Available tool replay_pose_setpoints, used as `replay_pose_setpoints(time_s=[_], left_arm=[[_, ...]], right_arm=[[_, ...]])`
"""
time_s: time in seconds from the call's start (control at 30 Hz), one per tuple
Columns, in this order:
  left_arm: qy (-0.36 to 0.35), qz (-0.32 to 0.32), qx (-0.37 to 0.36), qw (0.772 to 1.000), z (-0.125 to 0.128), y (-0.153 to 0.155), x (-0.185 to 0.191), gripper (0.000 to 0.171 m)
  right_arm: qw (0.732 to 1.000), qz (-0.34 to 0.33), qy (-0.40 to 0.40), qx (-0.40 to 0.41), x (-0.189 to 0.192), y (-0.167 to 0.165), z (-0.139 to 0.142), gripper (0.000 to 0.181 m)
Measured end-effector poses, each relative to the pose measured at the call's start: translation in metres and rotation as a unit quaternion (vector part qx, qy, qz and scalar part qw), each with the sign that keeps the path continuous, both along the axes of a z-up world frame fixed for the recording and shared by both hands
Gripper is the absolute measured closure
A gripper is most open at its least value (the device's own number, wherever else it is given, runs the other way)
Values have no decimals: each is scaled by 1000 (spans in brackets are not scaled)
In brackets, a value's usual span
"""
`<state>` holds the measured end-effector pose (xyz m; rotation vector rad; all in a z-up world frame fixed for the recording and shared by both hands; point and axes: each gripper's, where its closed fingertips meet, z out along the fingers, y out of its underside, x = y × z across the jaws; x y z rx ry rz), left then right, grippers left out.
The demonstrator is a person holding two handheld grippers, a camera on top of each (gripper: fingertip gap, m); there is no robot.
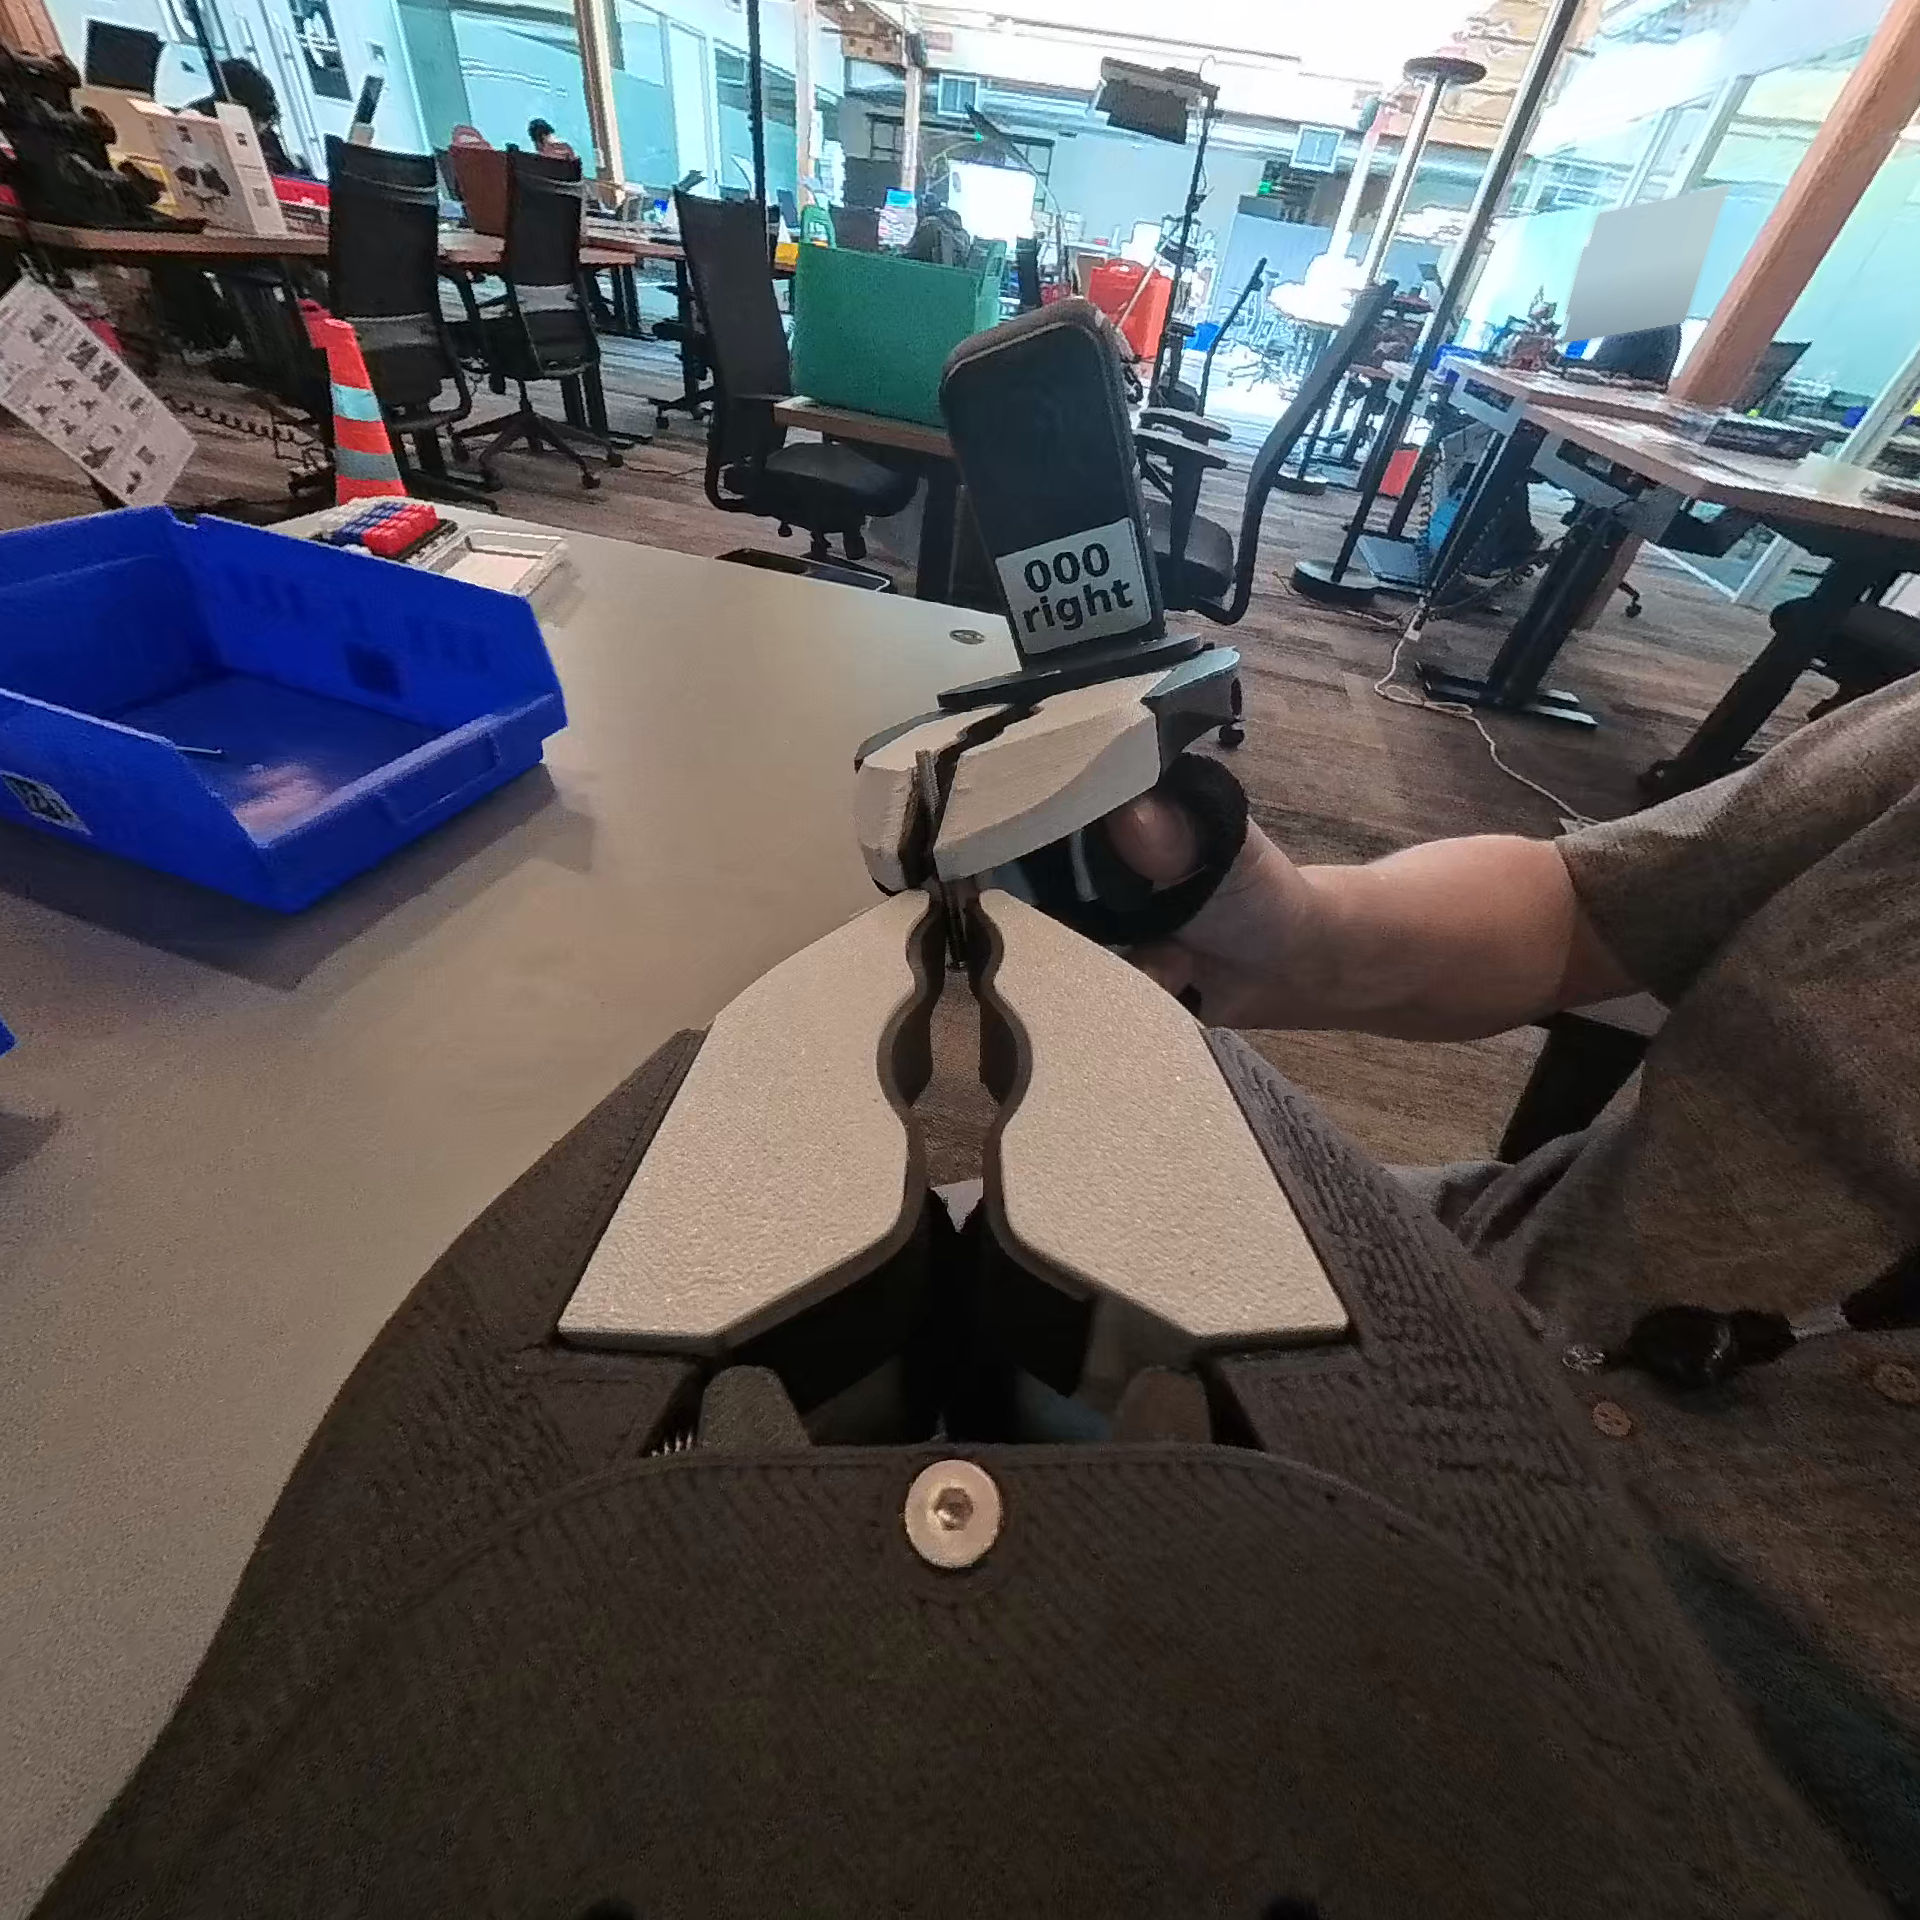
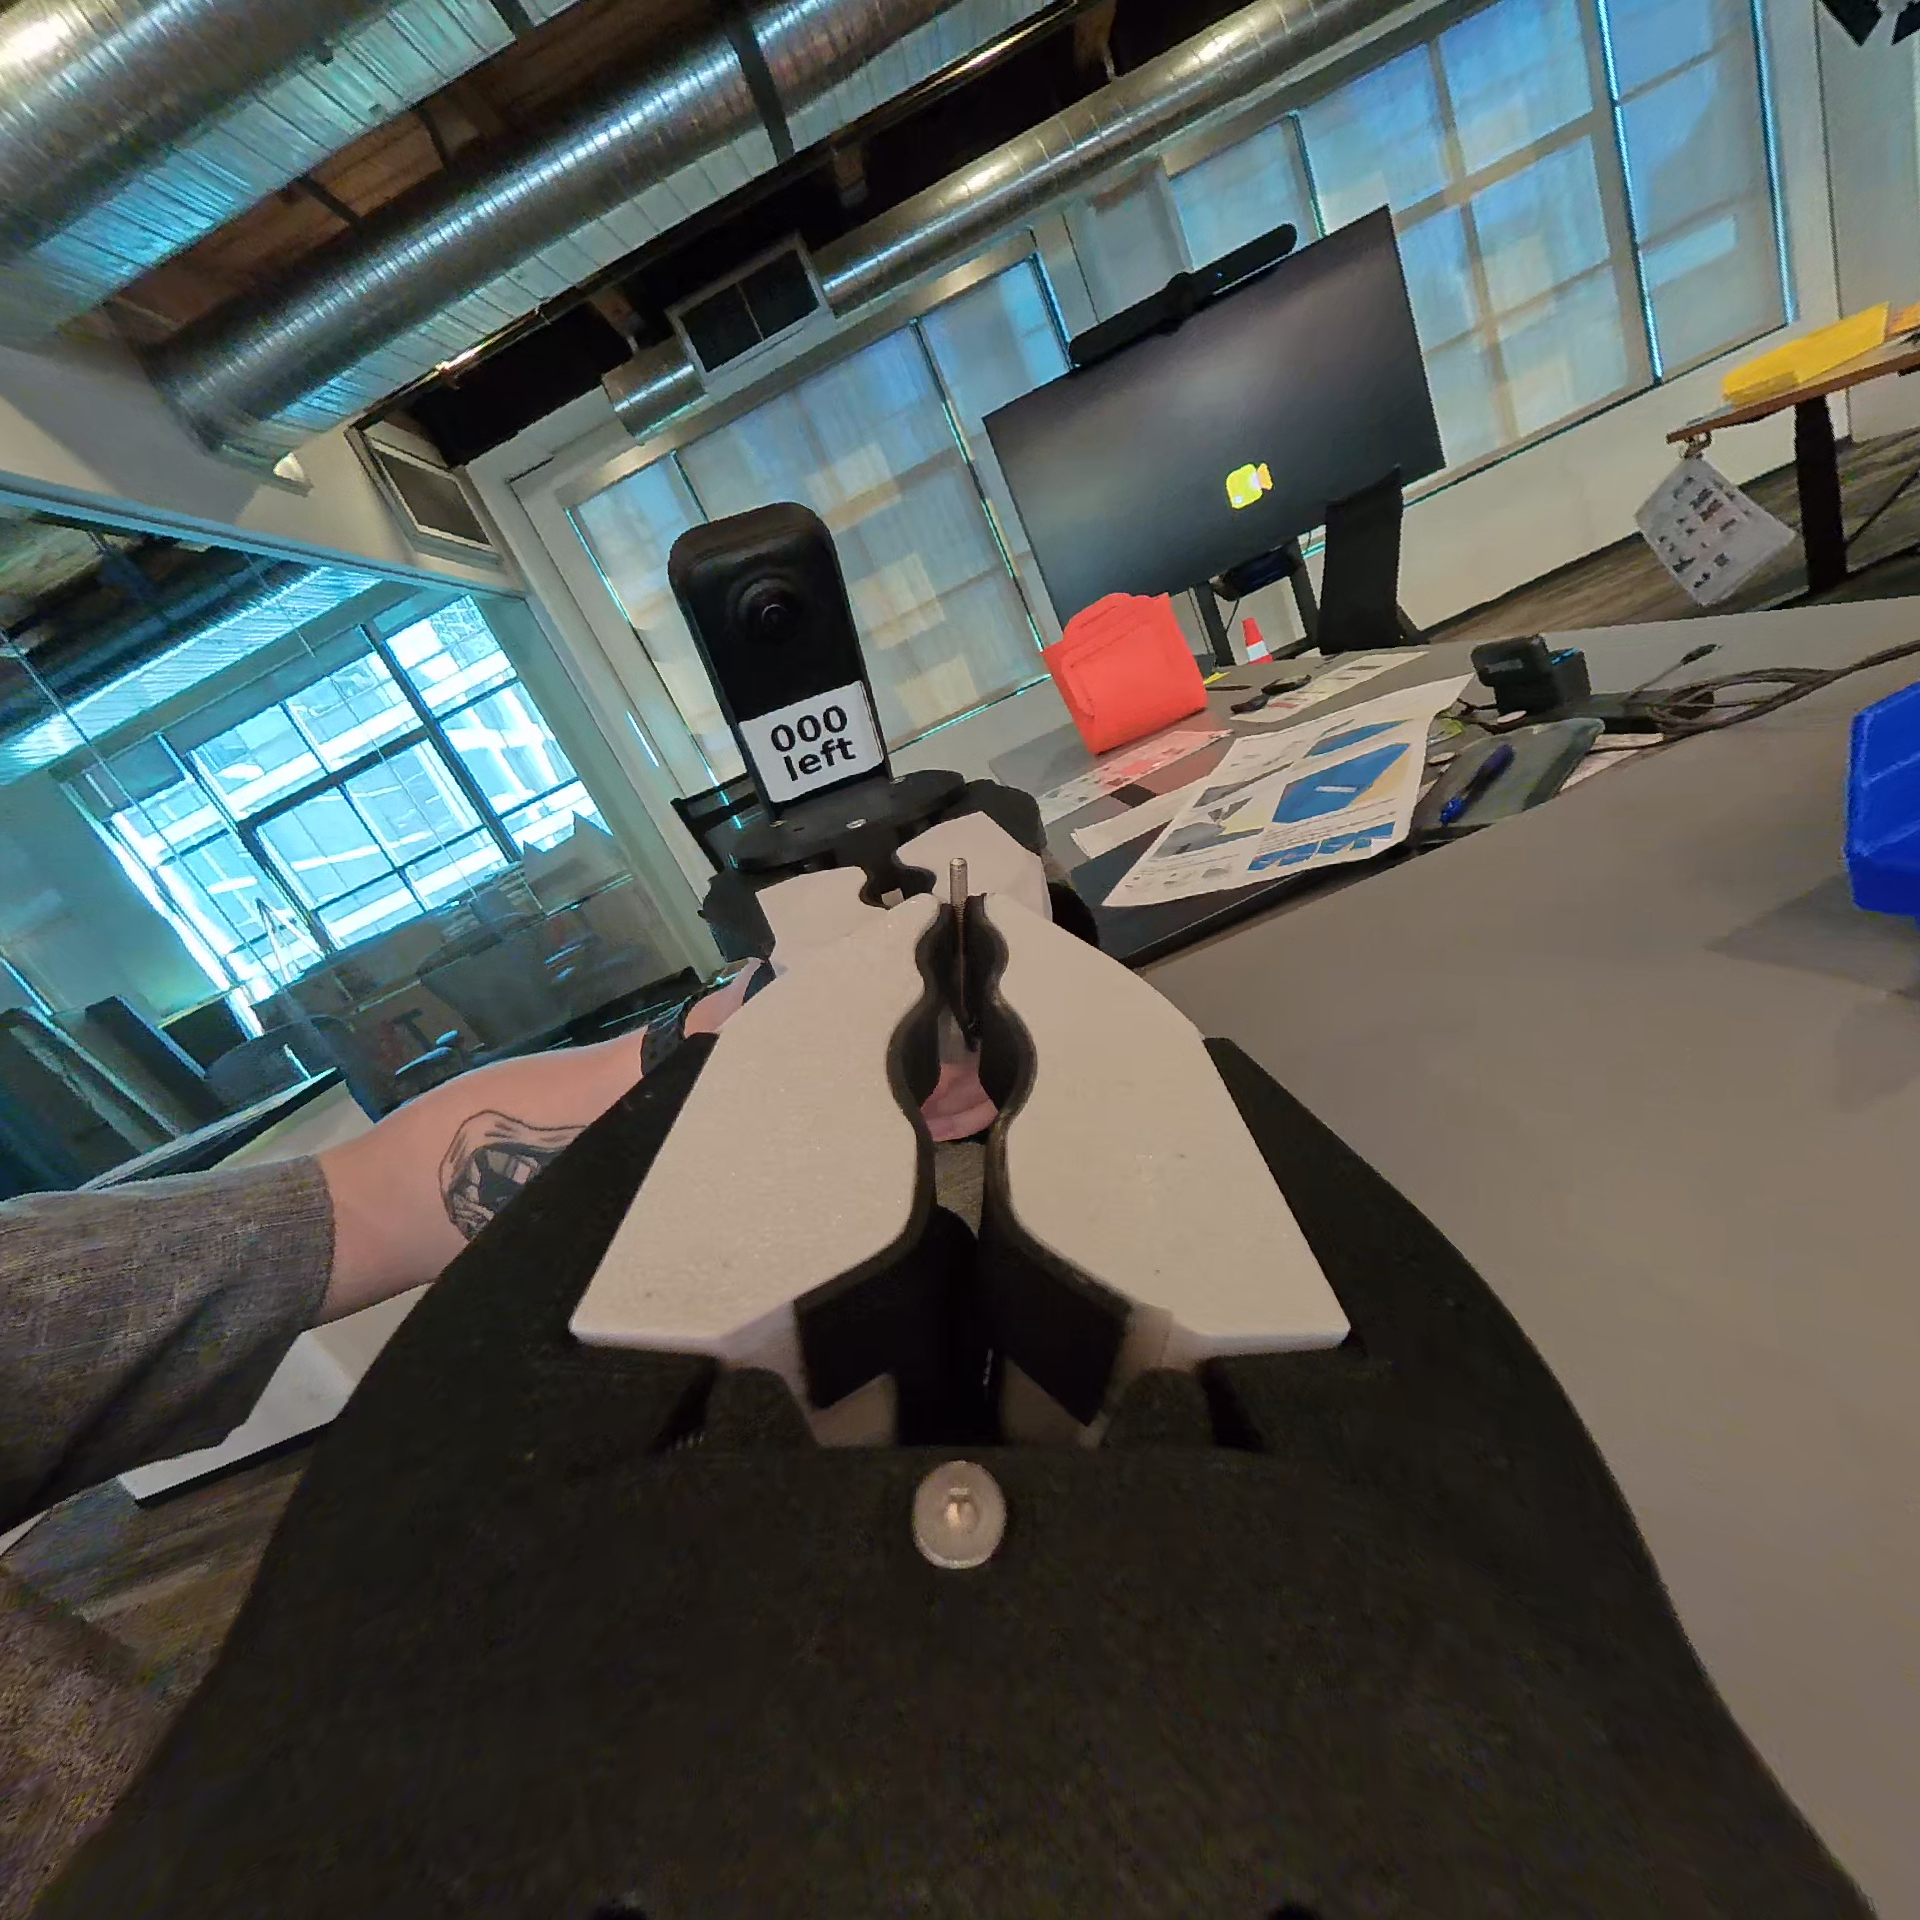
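Observation:
My two grippers meet tip to tip in the air beside the grey table's edge [image 1: 727,582]. My right gripper [image 2: 958,914] is shut on a thin metal bolt [image 2: 956,883] whose threaded end sticks out past its tips. It also shows in the left wrist view [image 1: 923,831], held by a hand, with the bolt [image 1: 925,795] between its white fingers. My left gripper [image 1: 954,920] is shut, with a small dark part [image 1: 956,935] pinched at its tips, right under the right gripper's tips. I cannot tell whether that part sits on the bolt. The left gripper [image 2: 894,883] shows behind the bolt.
A blue plastic bin [image 1: 260,707] stands on the grey table to the left, and its corner [image 2: 1886,810] shows at the right. Printed sheets [image 2: 1299,790], a pen, cables and an orange bag [image 2: 1127,675] lie farther off. Office chairs, desks and an orange cone [image 1: 358,416] stand behind. The grippers are tip to tip, or close to it.

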<state>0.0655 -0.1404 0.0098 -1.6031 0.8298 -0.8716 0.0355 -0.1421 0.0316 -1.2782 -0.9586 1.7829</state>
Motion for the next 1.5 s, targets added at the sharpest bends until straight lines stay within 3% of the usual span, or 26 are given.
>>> replay_pose_setpoints(time_s=[0.47,1.2,1.5], left_arm=[[20,-5,-22,1000,-4,-10,8,168],[13,24,3,1000,-1,75,-29,168],[14,61,25,998,9,81,-29,168]], right_arm=[[1000,-5,2,2,9,-11,-2,180],[999,-5,33,-14,-27,72,0,180],[997,8,73,-26,-26,78,11,180]])
